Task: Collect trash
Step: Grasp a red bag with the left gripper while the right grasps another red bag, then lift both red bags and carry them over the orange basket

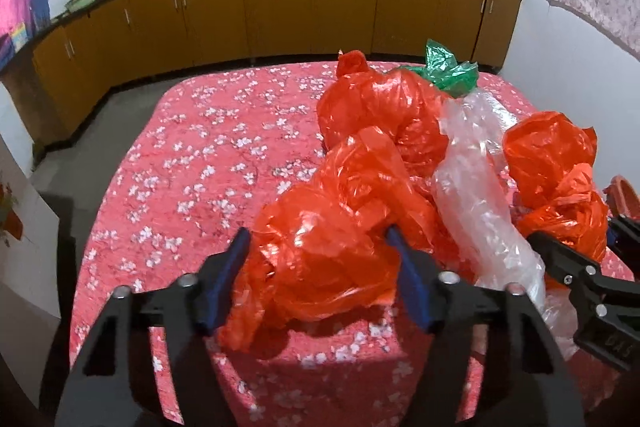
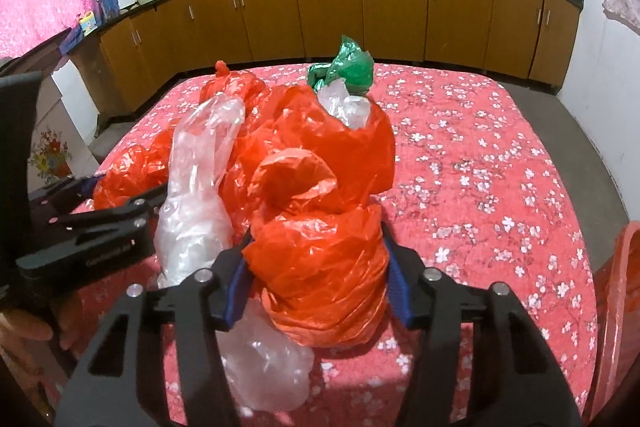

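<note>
A heap of crumpled plastic bags lies on a bed with a red flowered cover [image 1: 192,155]. My left gripper [image 1: 320,247] has its fingers on both sides of a crumpled orange bag [image 1: 320,259] at the heap's near left end. My right gripper [image 2: 316,251] stands around another orange bag [image 2: 320,267], also seen from the left wrist [image 1: 560,183]. A clear plastic bag [image 1: 480,187] lies between the two, with a green bag [image 1: 452,67] and a larger orange bag [image 1: 380,107] behind. Whether either gripper presses its bag tight is unclear.
The red flowered cover [image 2: 500,167] spreads right of the heap. An orange bin rim [image 2: 616,287] stands at the bed's right edge. Brown kitchen cabinets [image 1: 280,7] run along the far wall, with grey floor [image 1: 72,171] between them and the bed.
</note>
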Available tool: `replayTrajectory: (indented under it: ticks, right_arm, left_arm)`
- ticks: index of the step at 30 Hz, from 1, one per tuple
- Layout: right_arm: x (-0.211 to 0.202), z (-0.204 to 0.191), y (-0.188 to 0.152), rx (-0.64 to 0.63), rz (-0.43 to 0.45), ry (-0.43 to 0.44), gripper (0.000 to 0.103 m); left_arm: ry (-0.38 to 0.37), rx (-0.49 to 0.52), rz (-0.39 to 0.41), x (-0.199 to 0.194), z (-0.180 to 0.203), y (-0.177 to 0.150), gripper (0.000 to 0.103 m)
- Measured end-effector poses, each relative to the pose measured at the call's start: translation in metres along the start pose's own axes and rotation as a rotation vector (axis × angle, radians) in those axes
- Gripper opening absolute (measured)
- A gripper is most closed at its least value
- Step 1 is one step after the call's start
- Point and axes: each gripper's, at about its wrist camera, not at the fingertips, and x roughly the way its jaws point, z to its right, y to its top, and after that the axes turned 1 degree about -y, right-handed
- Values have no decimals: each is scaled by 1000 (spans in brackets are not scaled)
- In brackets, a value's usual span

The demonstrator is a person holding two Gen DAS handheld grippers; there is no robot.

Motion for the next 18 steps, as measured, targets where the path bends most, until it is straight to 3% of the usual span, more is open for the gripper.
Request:
replayTrajectory:
  ticks: [4,18]
  right_arm:
    - [-10,6,-3,20,6,-3,54]
    - [-40,39,-25,83,14,-62,54]
  left_arm:
    - [-13,-7,11,-6,-1,-5,53]
    - [4,-45,39,-36,-12,-19,49]
